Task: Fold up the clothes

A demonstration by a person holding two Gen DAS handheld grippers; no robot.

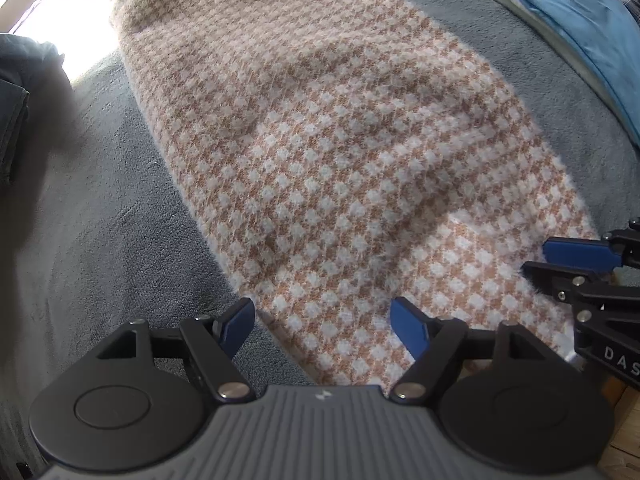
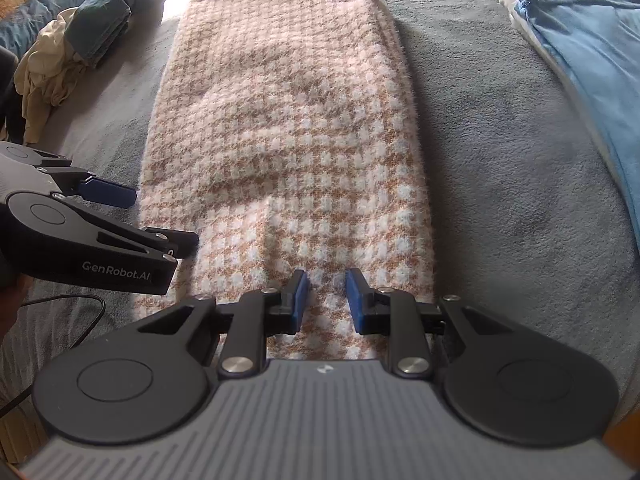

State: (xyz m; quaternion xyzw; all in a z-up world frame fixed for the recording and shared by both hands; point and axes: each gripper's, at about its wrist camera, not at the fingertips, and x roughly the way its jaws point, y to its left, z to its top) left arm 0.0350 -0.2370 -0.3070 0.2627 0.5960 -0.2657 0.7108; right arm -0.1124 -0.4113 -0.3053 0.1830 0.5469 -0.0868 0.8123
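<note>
Nearest my left camera, the left gripper [image 1: 322,322] hangs with its jaws spread wide and nothing between them, straddling the near left edge of the fuzzy tan-and-white houndstooth knit garment [image 1: 320,152]; one blue pad sits over the grey towelling surface [image 1: 120,220], the other over the knit, which reads to me as lining up to take that corner. On my other side the right gripper [image 2: 327,300] has its jaws drawn in to a narrow gap over the near hem (the pads look to be nipping a small ridge of the knit, though I can't be sure how firmly), probably to pin that end while the left finds its hold. The garment lies as a long narrow strip running away from me down the middle of the surface, so I judge its sides are already turned in and a lengthwise fold comes next. A light blue cloth [image 2: 592,52] waits well off to the right, and crumpled cream and teal clothes [image 2: 72,44] sit far left.
</note>
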